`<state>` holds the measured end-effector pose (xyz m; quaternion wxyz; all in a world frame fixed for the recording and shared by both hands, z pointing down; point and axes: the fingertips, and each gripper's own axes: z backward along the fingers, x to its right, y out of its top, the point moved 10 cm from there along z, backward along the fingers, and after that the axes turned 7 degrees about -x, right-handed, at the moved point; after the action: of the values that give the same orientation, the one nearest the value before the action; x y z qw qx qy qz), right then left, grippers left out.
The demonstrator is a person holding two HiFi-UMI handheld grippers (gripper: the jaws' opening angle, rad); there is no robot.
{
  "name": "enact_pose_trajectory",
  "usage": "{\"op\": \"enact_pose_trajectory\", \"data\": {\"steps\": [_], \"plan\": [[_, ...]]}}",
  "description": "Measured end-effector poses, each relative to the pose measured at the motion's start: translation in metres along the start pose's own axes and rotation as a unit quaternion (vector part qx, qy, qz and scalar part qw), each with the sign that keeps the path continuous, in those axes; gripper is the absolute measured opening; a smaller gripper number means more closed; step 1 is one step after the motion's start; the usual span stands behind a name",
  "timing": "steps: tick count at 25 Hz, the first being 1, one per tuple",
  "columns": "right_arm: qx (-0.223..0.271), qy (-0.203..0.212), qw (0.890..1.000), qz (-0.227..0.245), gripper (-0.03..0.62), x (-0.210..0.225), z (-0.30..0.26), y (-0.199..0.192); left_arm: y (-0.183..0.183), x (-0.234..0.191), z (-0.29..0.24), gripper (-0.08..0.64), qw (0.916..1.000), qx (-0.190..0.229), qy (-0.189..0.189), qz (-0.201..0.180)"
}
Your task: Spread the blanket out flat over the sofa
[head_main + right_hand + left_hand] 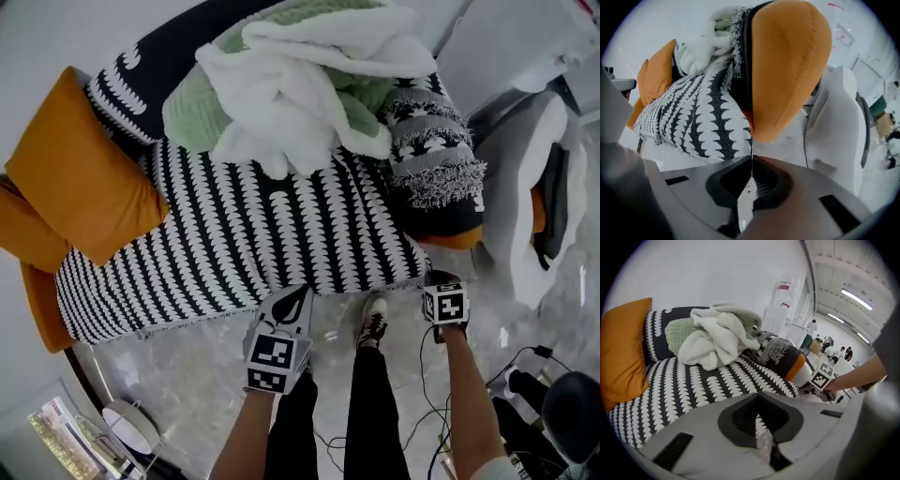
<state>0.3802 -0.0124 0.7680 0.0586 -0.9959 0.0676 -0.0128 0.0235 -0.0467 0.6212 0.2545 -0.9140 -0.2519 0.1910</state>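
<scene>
The blanket, fluffy white and pale green, lies bunched in a heap at the back of the sofa, which wears a black-and-white patterned cover. The heap also shows in the left gripper view as the blanket and, small, in the right gripper view as the blanket. My left gripper hangs over the floor just before the sofa's front edge, its jaws shut on nothing. My right gripper points steeply down at the sofa's front right corner, shut and empty. Both are well short of the blanket.
Orange pillows lean at the sofa's left end. A fringed grey patterned cushion and an orange cushion sit at its right end. A white chair stands to the right. Cables run over the marble floor by my shoe.
</scene>
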Motion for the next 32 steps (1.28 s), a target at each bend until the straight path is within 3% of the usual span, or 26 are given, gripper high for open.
{"op": "enact_pose_trajectory", "data": {"steps": [7,13,19,23,26,32], "plan": [[-0.002,-0.04,0.999,0.003,0.003,0.037,-0.009,-0.011,-0.003,0.006,-0.018,0.025,0.9998,-0.016,-0.011,0.0],[-0.048,-0.016,0.999,-0.013,0.005,0.03,-0.041,-0.009,-0.01,0.014,-0.032,0.025,0.9995,-0.026,-0.016,0.005],[-0.044,0.002,0.996,-0.075,0.041,0.038,-0.037,-0.039,-0.02,0.019,-0.035,0.025,0.9993,-0.03,-0.019,0.008],[-0.045,-0.002,0.996,-0.083,0.041,0.036,-0.021,-0.059,-0.019,0.017,-0.027,0.025,0.9993,-0.034,-0.015,0.008],[-0.032,0.002,0.996,-0.079,0.041,0.028,-0.006,-0.059,-0.016,0.015,-0.017,0.025,0.9995,-0.029,-0.01,0.006],[0.047,0.04,0.994,-0.088,0.041,0.004,0.032,-0.023,-0.001,0.006,0.007,0.025,1.0,-0.008,0.005,-0.002]]}}
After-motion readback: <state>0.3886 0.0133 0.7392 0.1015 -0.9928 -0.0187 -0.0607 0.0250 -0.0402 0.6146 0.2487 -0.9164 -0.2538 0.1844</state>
